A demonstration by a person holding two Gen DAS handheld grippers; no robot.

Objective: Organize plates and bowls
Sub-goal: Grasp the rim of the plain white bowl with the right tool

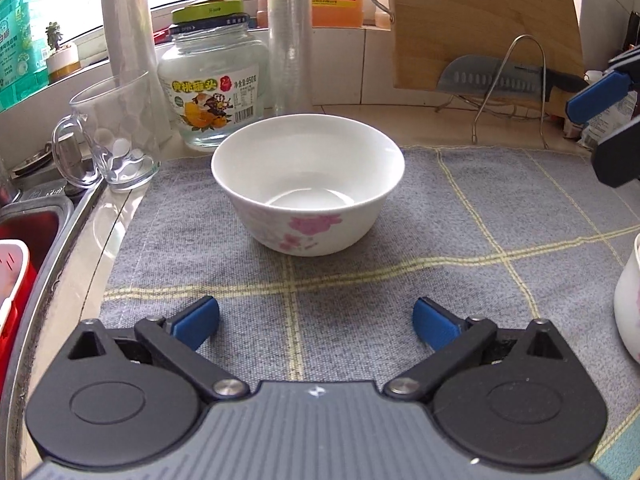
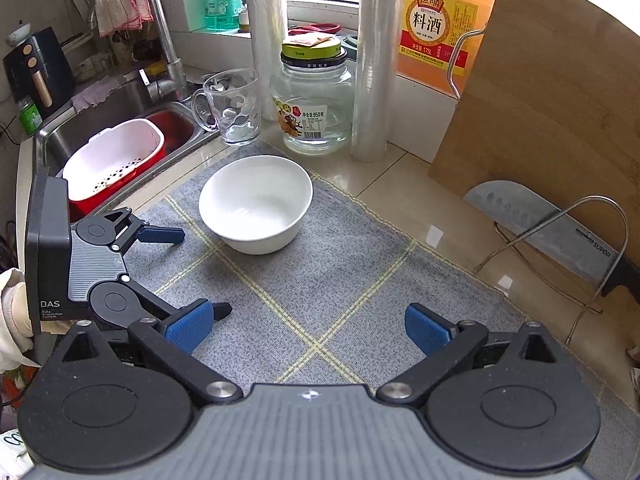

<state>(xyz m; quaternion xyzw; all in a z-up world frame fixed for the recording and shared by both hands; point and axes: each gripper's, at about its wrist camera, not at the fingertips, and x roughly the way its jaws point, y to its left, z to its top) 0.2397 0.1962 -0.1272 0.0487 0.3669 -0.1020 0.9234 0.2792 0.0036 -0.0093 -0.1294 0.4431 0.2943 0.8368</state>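
A white bowl with pink flowers (image 1: 307,184) stands upright and empty on the grey checked mat (image 1: 460,240); it also shows in the right wrist view (image 2: 256,204). My left gripper (image 1: 316,322) is open and empty, low over the mat, a short way in front of the bowl; it also shows in the right wrist view (image 2: 202,270). My right gripper (image 2: 310,328) is open and empty above the mat, to the bowl's right; its fingers (image 1: 600,96) show at the right edge of the left wrist view. A second flowered white bowl (image 1: 628,300) is cut off at the right edge.
A glass mug (image 2: 234,108), a glass jar (image 2: 312,104) and plastic-wrap rolls (image 2: 374,80) stand behind the mat. A sink (image 2: 120,120) with a red-and-white basket (image 2: 116,160) lies left. A cutting board (image 2: 560,100) and a cleaver (image 2: 560,228) on a wire rack stand right.
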